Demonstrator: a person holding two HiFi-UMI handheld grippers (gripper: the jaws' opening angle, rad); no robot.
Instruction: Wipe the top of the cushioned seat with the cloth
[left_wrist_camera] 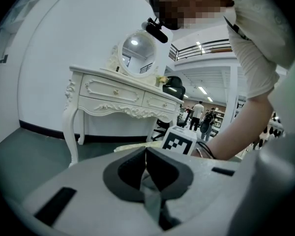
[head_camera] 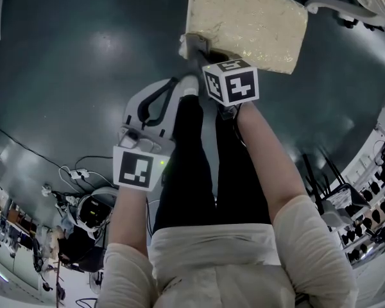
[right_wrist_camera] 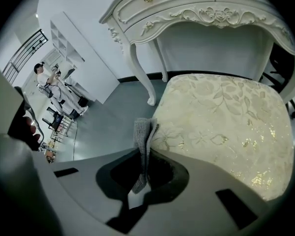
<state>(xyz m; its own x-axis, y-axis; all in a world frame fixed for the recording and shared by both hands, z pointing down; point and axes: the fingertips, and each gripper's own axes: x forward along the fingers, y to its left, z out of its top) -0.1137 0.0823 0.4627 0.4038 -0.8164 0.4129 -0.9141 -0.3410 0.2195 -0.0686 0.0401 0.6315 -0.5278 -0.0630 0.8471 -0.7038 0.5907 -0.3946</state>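
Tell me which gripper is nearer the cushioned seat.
Right. The right gripper, shut on the cloth, is at the edge of the cushioned seat. The left gripper is farther back, beside the person's leg, clear of the seat.

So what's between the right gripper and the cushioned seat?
Only the grey cloth: the right gripper pinches it, and its free end sticks out toward the cushioned seat's near edge. The right gripper view shows this.
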